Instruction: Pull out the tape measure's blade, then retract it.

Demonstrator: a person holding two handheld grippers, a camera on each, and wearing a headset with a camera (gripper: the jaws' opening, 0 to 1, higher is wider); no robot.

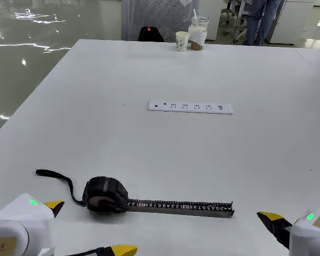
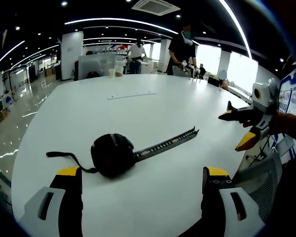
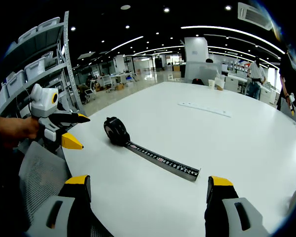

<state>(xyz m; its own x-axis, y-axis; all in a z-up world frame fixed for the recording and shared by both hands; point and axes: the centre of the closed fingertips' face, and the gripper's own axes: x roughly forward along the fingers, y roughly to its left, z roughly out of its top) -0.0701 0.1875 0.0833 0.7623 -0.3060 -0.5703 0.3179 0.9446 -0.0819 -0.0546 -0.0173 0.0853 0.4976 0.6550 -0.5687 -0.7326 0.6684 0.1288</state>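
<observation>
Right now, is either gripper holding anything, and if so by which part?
Nothing is held. The left gripper and the right gripper are both open, clear of the tape measure lying on the table with its blade out.

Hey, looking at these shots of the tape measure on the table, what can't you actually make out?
- Blade: the printed numbers are too small and blurred to read in all three views.
- Tape measure case: dark all over in the head view, so no lock button can be told apart.
- Right gripper: the head view's bottom edge cuts off its second jaw.
- Paper cup: far off and too small to see the contents.
</observation>
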